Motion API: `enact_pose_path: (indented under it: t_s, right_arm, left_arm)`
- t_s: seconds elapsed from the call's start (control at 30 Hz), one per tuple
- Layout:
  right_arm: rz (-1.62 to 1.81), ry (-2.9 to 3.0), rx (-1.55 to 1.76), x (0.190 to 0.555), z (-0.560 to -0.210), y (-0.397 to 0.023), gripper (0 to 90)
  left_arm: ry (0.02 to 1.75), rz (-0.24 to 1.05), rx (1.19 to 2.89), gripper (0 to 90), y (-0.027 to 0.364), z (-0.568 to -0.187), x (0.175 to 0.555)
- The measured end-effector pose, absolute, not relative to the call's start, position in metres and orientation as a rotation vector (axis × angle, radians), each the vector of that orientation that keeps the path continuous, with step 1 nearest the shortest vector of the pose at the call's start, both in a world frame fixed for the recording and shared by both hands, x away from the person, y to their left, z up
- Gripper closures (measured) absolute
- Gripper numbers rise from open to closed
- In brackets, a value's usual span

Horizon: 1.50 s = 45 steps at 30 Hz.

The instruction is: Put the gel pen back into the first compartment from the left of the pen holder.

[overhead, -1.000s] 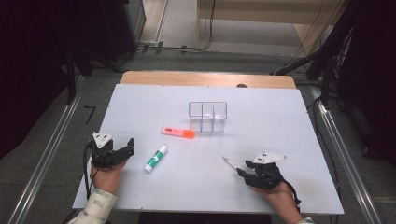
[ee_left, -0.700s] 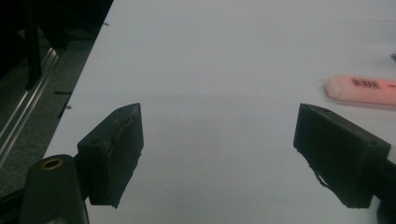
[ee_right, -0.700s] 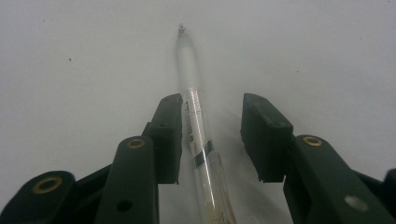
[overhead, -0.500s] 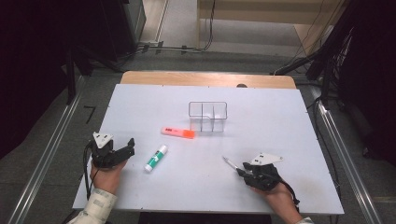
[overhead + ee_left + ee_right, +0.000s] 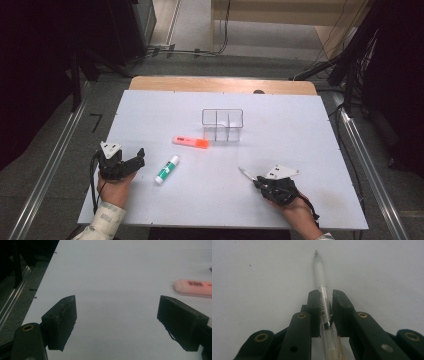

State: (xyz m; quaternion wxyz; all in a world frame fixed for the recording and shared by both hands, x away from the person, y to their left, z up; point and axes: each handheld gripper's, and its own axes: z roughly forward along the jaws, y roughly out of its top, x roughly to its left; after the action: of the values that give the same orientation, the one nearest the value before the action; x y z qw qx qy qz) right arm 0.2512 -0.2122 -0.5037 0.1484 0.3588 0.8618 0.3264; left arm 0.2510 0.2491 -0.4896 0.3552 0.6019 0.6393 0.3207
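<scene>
At the lower right of the high view, the right gripper (image 5: 256,181) has just been closing its jaws; they now nearly pinch the clear plastic pen (image 5: 322,299) lying on the white tabletop (image 5: 310,150), so lifting looks near. The left gripper (image 5: 134,159) is wide open, holding nothing.

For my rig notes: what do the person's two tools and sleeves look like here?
Both tools are black. The left tool and the right tool each carry a pale three-cornered plate on top and trail a dark cable. The blocky fingers sit on arms with brass-ringed holes. The left sleeve is light and patterned.
</scene>
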Motion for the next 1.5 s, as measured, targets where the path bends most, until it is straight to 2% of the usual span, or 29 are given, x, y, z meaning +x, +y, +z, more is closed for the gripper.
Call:
enact_pose_path:
  t_s: [0.27,1.5]
  right_arm:
    - [0.929,2.484,1.012,0.2515,-0.5033,-0.2118,77.6]
    - [0.994,2.425,1.015,0.2513,-0.4944,-0.2147,77.7]
  left_arm:
    - [1.645,0.825,1.56,16.4,0.2478,-0.4896,0.2512]
    - [1.625,0.81,1.564,18.3,0.2424,-0.4883,0.2501]
